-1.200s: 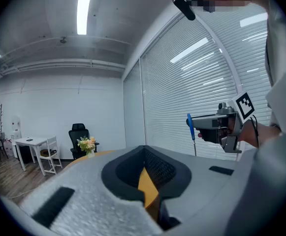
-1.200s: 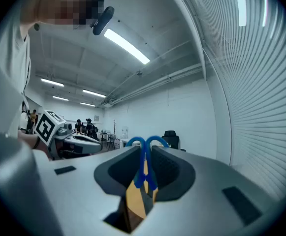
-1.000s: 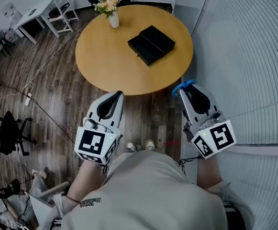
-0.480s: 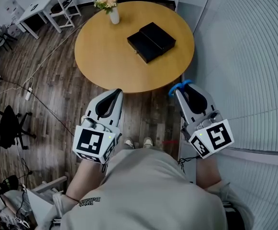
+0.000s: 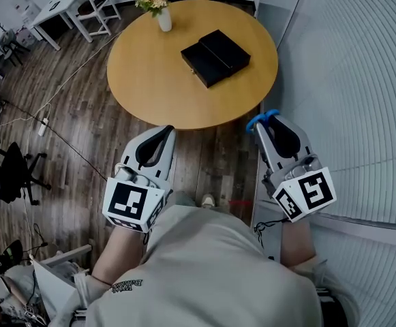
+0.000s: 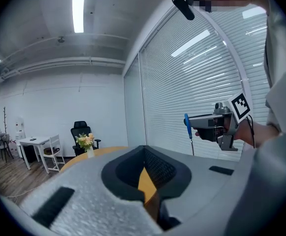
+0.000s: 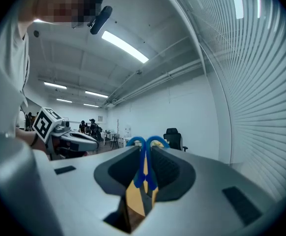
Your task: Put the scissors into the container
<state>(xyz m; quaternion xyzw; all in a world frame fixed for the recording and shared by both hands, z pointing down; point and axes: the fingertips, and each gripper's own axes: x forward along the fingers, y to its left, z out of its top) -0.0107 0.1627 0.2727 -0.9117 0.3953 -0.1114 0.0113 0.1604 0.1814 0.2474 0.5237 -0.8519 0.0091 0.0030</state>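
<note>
Open over near tabletop (image 5: 158,94); blocked farther on by black container (image 5: 215,58) and flower vase (image 5: 163,19) at far rim.

On the round table (image 5: 150,80), the container (image 5: 215,58) lies right of centre and the vase (image 5: 163,19) at the far edge. Off the table's near edge hang the left gripper (image 5: 165,131) and, rightward, the right gripper (image 5: 260,125) with the scissors (image 5: 263,117).

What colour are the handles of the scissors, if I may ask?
Blue; the scissors show best in the right gripper view.
</note>
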